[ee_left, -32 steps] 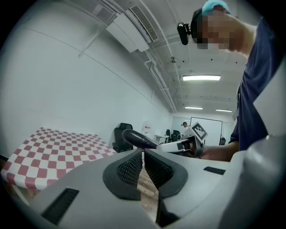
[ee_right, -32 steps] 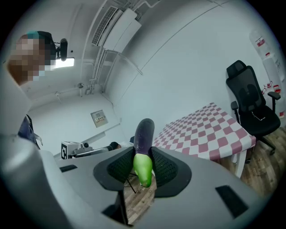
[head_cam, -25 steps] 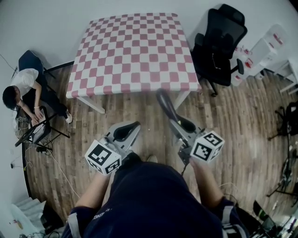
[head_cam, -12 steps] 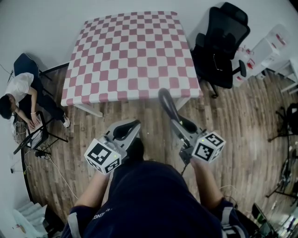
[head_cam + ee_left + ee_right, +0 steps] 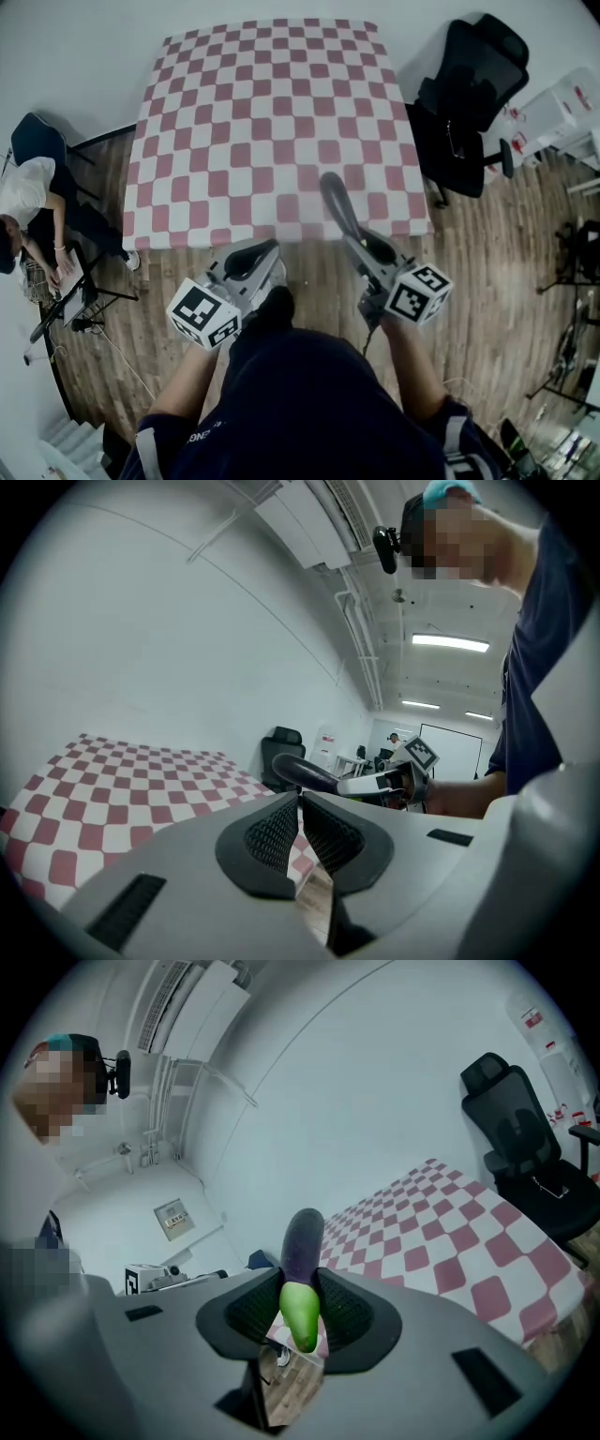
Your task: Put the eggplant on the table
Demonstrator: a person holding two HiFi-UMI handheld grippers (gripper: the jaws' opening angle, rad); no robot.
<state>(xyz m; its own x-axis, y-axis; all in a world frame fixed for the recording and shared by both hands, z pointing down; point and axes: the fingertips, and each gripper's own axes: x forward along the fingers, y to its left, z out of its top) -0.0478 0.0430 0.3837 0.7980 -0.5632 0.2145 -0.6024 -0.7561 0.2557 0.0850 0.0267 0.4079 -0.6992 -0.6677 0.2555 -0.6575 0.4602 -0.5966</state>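
Observation:
A dark purple eggplant (image 5: 336, 208) with a green stem end (image 5: 300, 1314) sticks out of my right gripper (image 5: 367, 247), which is shut on its stem end. In the head view its tip reaches over the near edge of the pink-and-white checked table (image 5: 272, 122). The right gripper view shows the eggplant (image 5: 303, 1239) pointing toward the table (image 5: 450, 1232). My left gripper (image 5: 261, 255) hangs beside it over the wooden floor, just short of the table's near edge. Its pads (image 5: 277, 834) are closed together with nothing between them. The left gripper view catches the eggplant (image 5: 302, 771) and the table (image 5: 112, 780).
A black office chair (image 5: 469, 84) stands at the table's right side. White boxes (image 5: 562, 103) sit further right. A seated person (image 5: 28, 197) and a folding stand (image 5: 66, 300) are on the left. The table stands against a white wall.
Both grippers have moved toward the table, which now looks nearer and larger. The eggplant's tip has gone from over the floor to over the table's near edge. The grip is unchanged.

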